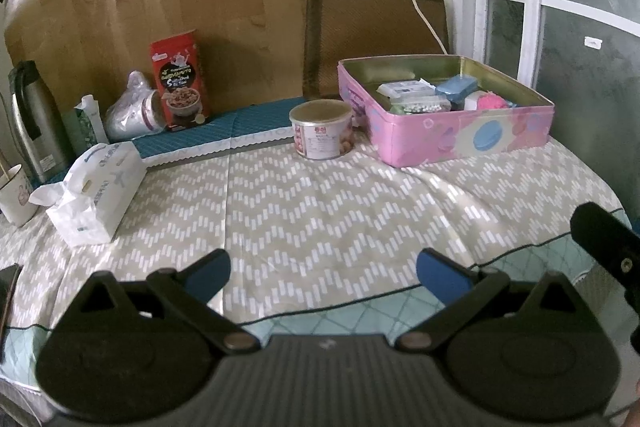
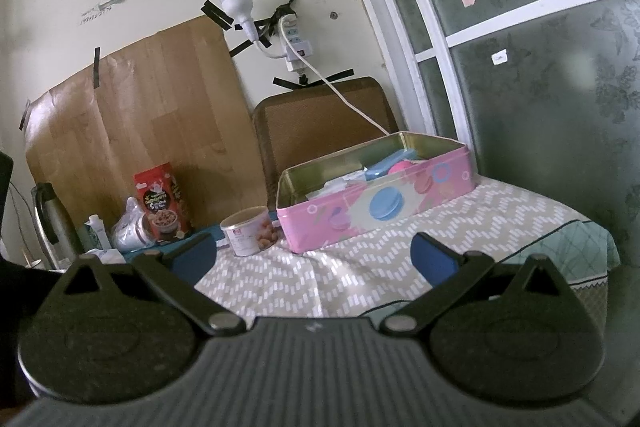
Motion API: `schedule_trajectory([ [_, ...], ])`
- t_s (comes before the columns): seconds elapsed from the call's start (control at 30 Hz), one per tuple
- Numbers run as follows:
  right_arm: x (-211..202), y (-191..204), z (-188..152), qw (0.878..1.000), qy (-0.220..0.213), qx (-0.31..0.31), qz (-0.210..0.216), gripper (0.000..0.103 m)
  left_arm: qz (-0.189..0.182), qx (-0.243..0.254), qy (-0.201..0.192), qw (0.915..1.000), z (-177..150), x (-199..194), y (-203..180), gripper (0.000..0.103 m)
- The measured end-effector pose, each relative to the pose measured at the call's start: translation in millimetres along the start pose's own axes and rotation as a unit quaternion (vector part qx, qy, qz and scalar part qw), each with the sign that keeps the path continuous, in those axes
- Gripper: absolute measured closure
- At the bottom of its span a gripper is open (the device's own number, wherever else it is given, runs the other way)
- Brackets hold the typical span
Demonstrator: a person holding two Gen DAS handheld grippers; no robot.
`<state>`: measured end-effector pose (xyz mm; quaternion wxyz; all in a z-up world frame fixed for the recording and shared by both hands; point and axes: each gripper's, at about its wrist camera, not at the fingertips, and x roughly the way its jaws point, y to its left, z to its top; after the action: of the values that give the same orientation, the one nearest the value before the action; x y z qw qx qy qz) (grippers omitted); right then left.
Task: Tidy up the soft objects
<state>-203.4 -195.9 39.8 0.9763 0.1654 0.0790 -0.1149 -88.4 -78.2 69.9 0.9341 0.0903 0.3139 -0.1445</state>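
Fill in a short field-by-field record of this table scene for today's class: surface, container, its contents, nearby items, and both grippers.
surface: table with zigzag cloth
container: pink tin, open, at far right
contents: blue sponge, pink ball, wrapped packs
nearby: round can, tissue pack, red box
left gripper: open, holds nothing
right gripper: open, holds nothing

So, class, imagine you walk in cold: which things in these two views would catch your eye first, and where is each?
The pink tin stands out, open at the table's far right with small items inside. Just left of it sits a round can, and further left a red box stands upright against the brown board. Both grippers, left gripper and right gripper, hang open and empty.
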Motion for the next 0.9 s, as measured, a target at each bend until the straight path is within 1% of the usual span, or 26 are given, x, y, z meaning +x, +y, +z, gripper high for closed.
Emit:
schedule_trajectory([
  [0.9,-1.0,-0.1,-3.4,1.0,-0.004,0.0,-0.003,0.0,0.0,0.008,-0.001,1.0,-1.1,0.1,0.1,0.0],
])
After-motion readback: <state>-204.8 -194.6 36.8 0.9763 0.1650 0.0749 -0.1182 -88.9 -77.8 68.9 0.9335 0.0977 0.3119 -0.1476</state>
